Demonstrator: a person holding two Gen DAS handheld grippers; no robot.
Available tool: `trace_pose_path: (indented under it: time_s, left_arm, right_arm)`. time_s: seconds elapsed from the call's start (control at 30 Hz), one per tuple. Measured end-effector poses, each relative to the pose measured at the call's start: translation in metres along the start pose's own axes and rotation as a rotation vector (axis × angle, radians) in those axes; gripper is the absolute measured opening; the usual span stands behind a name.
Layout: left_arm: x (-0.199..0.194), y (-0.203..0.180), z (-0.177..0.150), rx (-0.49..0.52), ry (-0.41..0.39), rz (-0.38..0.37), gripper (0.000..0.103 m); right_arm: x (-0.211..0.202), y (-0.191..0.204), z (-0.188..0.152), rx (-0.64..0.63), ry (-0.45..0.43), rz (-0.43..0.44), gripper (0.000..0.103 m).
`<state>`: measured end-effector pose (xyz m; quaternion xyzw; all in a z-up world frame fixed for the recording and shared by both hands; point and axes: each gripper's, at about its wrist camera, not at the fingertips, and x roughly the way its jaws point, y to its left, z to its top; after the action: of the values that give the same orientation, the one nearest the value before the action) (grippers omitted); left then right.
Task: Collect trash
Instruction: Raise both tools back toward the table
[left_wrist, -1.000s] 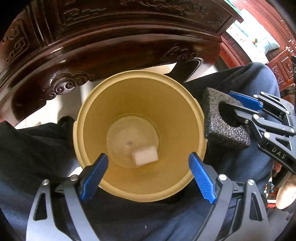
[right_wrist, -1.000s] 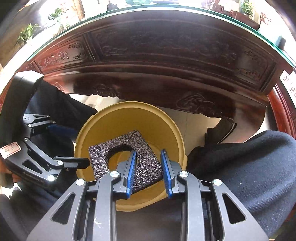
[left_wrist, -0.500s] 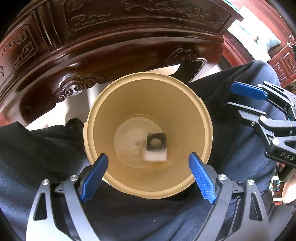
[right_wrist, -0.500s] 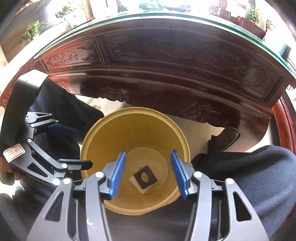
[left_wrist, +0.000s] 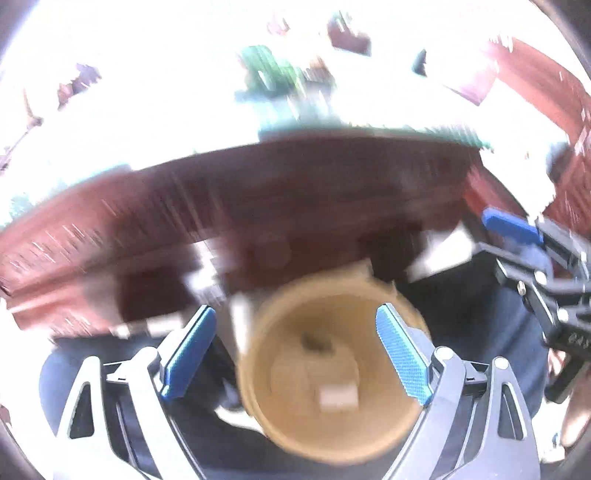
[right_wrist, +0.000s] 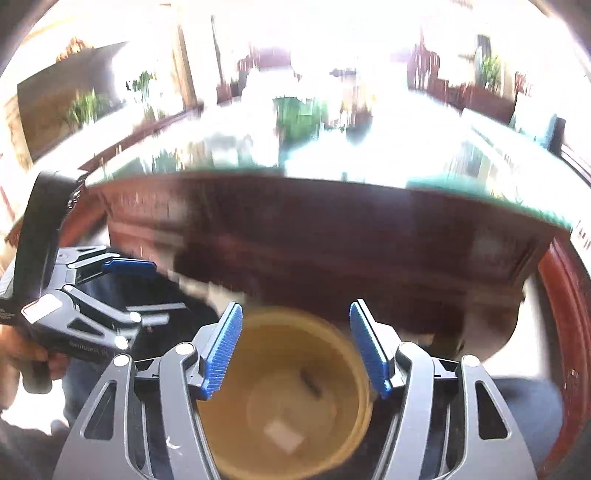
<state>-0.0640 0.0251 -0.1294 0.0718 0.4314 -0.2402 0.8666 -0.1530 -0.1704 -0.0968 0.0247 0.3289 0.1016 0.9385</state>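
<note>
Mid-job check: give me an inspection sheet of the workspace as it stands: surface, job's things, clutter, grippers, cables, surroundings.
Surface: dark carved wooden table with a glossy glass top, blurred.
Job's things: yellow bin below the table edge, between a person's dark-trousered legs; a white piece and a dark piece lie at its bottom.
Clutter: something green on the tabletop, too blurred to name.
Grippers: left gripper open and empty; right gripper open and empty, its jaws have just been opening.
Cables: nothing seen.
Surroundings: bright room, potted plants, wooden furniture beyond.
</note>
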Motion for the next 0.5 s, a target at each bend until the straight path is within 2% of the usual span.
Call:
trace_pose_path:
  time_s: [0.13,0.23,0.27,0.3,0.4,0.5]
  left_arm:
    - [-0.031,0.02,0.033,-0.088,-0.219,0.113,0.099]
    - [-0.041,0.031,0.056,-0.127,-0.314,0.176,0.099]
    - [-0.043,0.034,0.063,-0.132,-0.337,0.202,0.099]
    - [-0.042,0.037,0.071,-0.135,-0.352,0.226,0.099]
    - [-0.036,0.048,0.089,-0.121,-0.382,0.301,0.099]
    - [-0.021,0.065,0.107,-0.091,-0.367,0.365,0.099]
  right_arm:
    - [-0.008,0.001,0.032,-0.025,-0.138,-0.022,0.071]
    - [-0.012,0.006,0.054,-0.028,-0.24,-0.035,0.087]
    - [-0.013,0.008,0.059,-0.025,-0.267,-0.042,0.094]
    - [-0.013,0.01,0.065,-0.029,-0.297,-0.047,0.095]
    - [-0.002,0.016,0.081,-0.064,-0.323,-0.048,0.095]
    - [0.013,0.021,0.098,-0.09,-0.326,-0.055,0.095]
